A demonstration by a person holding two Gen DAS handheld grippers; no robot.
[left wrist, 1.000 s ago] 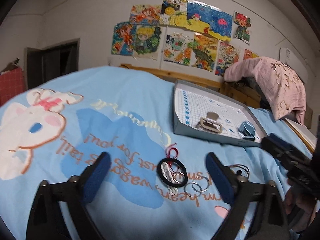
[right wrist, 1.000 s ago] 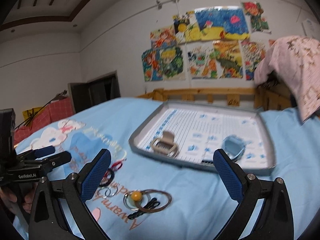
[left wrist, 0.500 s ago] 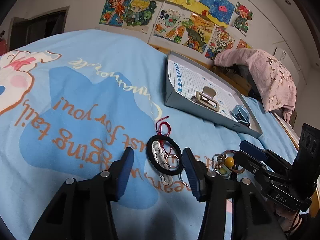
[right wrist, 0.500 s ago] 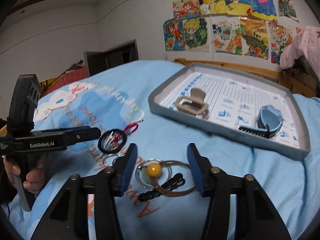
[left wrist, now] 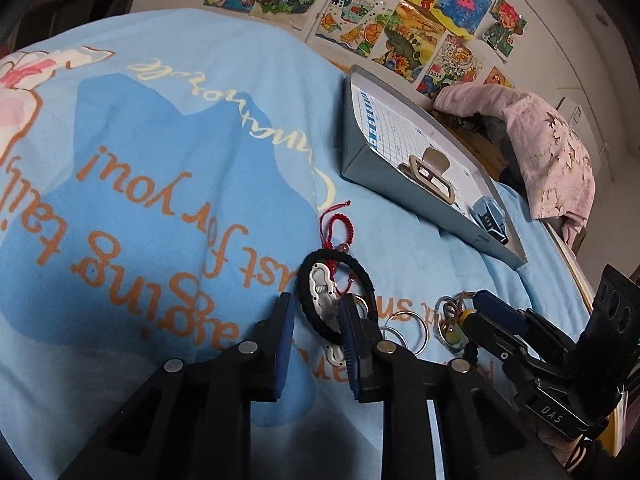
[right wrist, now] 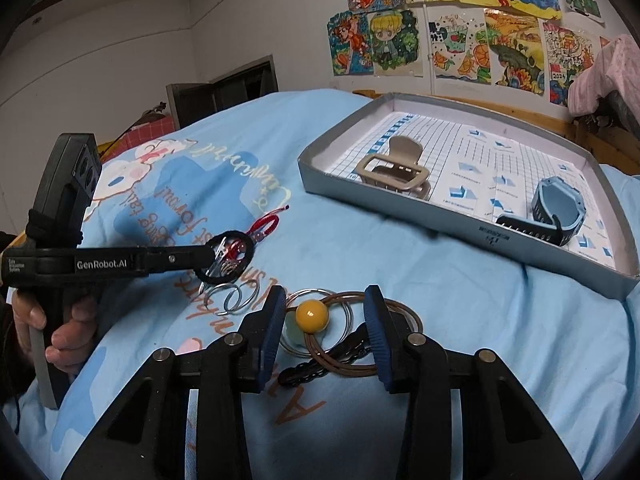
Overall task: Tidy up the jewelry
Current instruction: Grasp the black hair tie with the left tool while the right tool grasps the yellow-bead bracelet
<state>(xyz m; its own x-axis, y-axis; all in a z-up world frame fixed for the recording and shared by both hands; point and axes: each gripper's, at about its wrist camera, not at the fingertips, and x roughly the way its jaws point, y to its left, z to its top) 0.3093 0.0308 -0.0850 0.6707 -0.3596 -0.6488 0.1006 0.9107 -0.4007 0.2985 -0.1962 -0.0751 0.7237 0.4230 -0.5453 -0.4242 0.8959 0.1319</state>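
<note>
Both grippers have come down onto the jewelry on the blue bedspread (left wrist: 168, 168) and narrowed sharply from a wide spread a second ago. The left gripper (left wrist: 316, 320) now brackets the near edge of the black ring (left wrist: 362, 276), with the white clasp (left wrist: 322, 292) between its fingers; its jaws are closing, and the right-hand finger looks to be touching the ring while the other stands just clear, so no firm pinch is evident yet. The right gripper (right wrist: 325, 320) straddles the yellow bead (right wrist: 312, 314) and its brown loop (right wrist: 400, 312); its jaws are closing too, with a visible gap on both sides of the bead. A red cord (left wrist: 334, 224) trails from the black ring toward the tray (right wrist: 472, 236), and two steel rings (right wrist: 234, 296) lie loose between the two piles. The tray, well apart from both piles, holds a hair clip (right wrist: 394, 168) and a watch (right wrist: 556, 212). Judgement: two pickups have started at once, none of the bedspread pieces has been lifted, and transfer to the tray remains outstanding.
</note>
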